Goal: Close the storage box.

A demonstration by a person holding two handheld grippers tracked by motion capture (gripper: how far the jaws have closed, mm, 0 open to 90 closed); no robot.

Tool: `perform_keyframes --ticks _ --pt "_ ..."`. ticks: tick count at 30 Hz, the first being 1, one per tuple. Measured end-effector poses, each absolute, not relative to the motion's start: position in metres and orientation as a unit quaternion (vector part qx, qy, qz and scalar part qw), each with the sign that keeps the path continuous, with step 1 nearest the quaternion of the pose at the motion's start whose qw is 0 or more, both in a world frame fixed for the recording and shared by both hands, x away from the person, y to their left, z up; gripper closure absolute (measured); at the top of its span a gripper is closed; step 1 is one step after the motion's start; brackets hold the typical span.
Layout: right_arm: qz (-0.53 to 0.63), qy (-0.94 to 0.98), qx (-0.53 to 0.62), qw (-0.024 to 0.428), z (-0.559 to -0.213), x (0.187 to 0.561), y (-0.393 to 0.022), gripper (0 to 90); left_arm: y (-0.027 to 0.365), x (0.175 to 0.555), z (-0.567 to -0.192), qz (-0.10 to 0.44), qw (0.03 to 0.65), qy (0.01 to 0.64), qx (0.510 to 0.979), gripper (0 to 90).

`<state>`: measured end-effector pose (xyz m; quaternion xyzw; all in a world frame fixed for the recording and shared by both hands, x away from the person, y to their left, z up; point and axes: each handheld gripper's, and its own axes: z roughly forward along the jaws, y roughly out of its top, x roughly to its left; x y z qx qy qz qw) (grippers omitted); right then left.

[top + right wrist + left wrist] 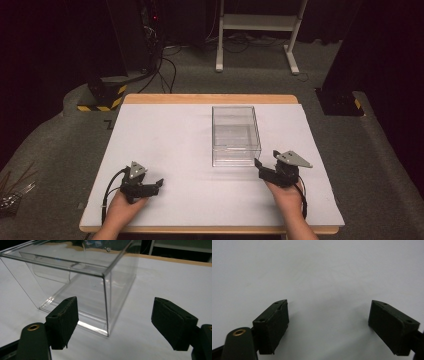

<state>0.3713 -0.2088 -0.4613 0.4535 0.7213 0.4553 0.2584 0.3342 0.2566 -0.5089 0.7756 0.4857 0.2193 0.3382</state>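
Note:
A clear plastic box [236,135] stands open-topped and empty on the white table [170,145], right of centre. My right gripper [266,167] is open just off the box's near right corner [106,302]; that corner sits between and beyond its two black jaws. My left gripper [159,184] rests low over the near left part of the table, open. Between its jaws [329,322] lies only bare white surface.
The table has a wooden rim [210,99] at the far side. Behind it on the floor stand a white frame [257,30], black cables [165,65] and a yellow-black striped base [102,97]. Thin sticks [15,187] lie on the floor at left.

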Motion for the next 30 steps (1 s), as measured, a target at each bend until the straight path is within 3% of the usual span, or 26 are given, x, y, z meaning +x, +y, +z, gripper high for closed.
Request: perform_keyframes --ticks 16,22,25,30 --pt "0.377 0.734 0.505 0.253 -0.496 0.351 -0.271 20.0 0.256 0.334 -0.509 0.22 0.34 0.487 0.774 17.0" --pt "0.34 0.773 0.484 0.229 -0.501 0.357 -0.264 21.3 0.256 0.334 -0.509 0.219 0.341 0.487 0.773 17.1" --pt "0.326 0.777 0.484 0.236 -0.502 0.358 -0.261 25.8 0.256 0.334 -0.509 0.22 0.341 0.487 0.774 17.1" --pt "0.321 0.778 0.482 0.242 -0.503 0.357 -0.259 26.0 0.256 0.334 -0.509 0.22 0.341 0.487 0.773 17.1"
